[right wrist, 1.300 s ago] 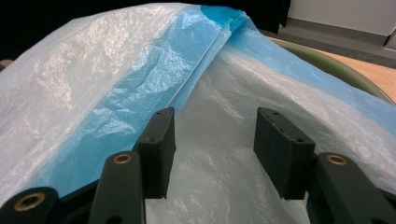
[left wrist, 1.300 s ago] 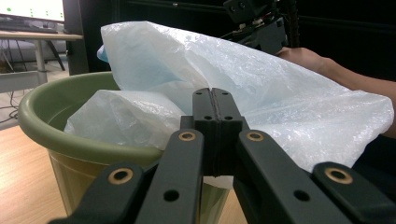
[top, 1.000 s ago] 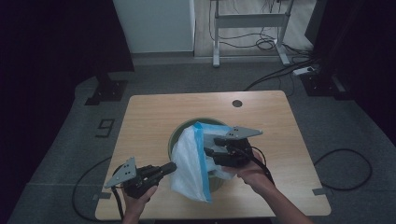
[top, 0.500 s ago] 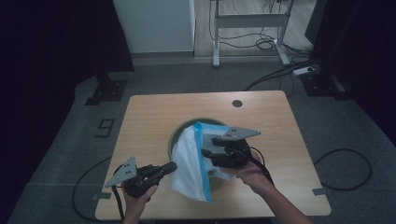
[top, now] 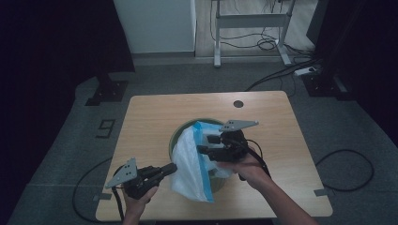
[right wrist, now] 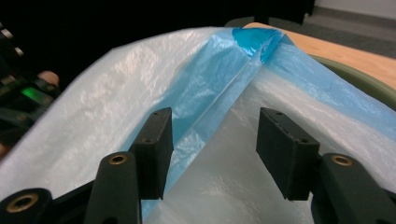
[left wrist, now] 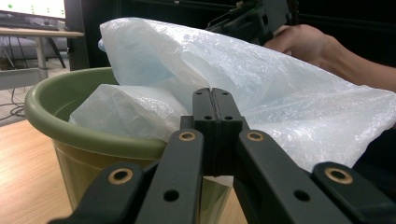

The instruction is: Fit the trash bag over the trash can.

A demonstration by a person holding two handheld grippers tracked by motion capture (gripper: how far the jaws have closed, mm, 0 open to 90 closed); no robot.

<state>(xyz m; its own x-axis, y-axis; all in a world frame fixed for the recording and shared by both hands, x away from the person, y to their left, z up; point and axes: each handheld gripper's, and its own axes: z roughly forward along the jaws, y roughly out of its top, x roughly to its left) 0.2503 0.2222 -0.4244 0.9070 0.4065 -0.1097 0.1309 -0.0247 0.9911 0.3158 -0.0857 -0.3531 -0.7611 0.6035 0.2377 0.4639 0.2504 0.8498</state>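
Left tool [top: 172, 167] jaws closed, touching translucent white plastic bag with blue edge [top: 190, 161] draped over green round bucket [left wrist: 56, 126]; right tool [right wrist: 212, 149] jaws spread, straddling bag's blue fold.

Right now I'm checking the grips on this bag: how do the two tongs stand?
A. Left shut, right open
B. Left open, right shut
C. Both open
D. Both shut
A: the left tongs have jaws pressed together before the plastic bag, while the right tongs gape around its blue edge.

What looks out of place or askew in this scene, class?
The plastic bag is not seated in the green bin: it lies bunched and slanted, spilling over the near rim. The left gripper has its jaws shut beside the bag; the right gripper is open around the blue edge.
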